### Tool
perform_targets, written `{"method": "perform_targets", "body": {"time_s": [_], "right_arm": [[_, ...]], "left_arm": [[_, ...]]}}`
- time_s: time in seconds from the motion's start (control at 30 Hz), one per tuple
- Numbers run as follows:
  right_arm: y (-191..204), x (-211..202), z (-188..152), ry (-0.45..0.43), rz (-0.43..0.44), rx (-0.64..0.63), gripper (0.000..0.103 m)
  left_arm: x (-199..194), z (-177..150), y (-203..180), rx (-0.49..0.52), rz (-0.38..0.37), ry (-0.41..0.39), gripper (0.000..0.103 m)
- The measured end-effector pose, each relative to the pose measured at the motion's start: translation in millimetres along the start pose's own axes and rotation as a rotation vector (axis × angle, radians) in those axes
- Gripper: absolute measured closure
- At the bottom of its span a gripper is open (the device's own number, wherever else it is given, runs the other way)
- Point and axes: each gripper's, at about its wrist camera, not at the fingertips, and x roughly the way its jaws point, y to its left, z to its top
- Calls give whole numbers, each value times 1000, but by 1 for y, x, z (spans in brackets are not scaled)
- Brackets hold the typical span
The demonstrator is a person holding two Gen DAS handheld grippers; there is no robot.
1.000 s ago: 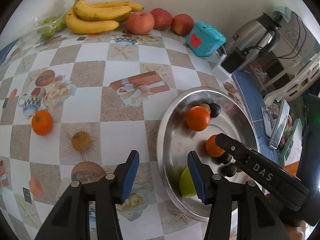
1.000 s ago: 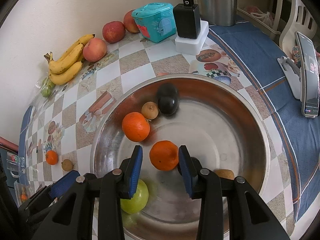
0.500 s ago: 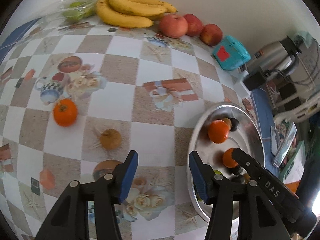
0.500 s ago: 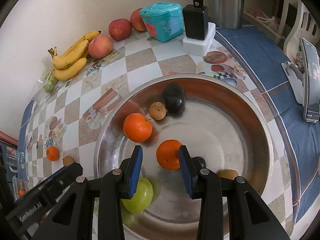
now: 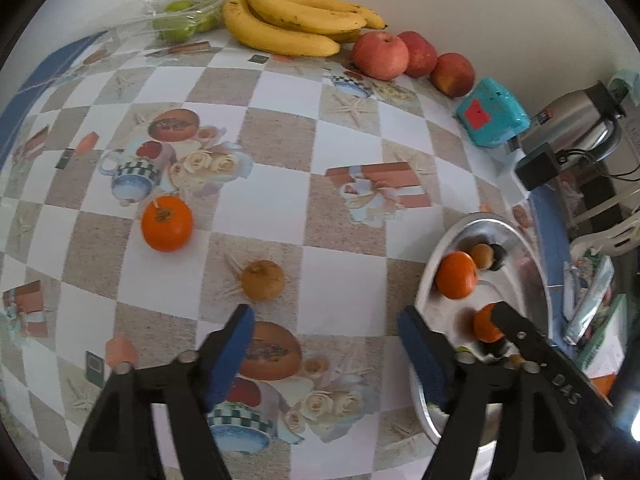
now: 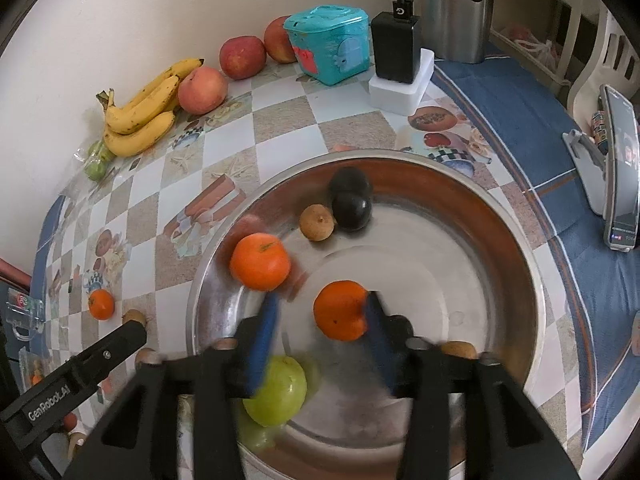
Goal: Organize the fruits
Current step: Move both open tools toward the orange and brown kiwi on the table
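Fruit target: small brown fruit (image 5: 263, 280) on bench (image 5: 276, 200), just ahead of released left hand-held gripper (image 5: 324, 344). Light, round, likely rolls; pinch across its middle. Right hand-held gripper (image 6: 318, 332) released over bowl (image 6: 520, 280).

the right tongs (image 6: 320, 332) are smeared with motion blur and cover part of the green apple (image 6: 276, 390), a dark fruit behind their right pad and a brown fruit (image 6: 458, 349) at the bowl's (image 6: 532, 288) near wall, while the kettle (image 6: 452, 8) is cut off by the top edge.
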Motion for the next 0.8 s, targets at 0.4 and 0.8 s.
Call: {"method": "perform_targets", "body": {"time_s": [0.4,0.8], "right_arm": [[1,3,0,2,-18,-18,36],[4,5,-2,-3,-41,-43,18]], "left_arm": [[1,2,14,-38,117,-12,5],[3,3,19,-40,176,-23,0]]}}
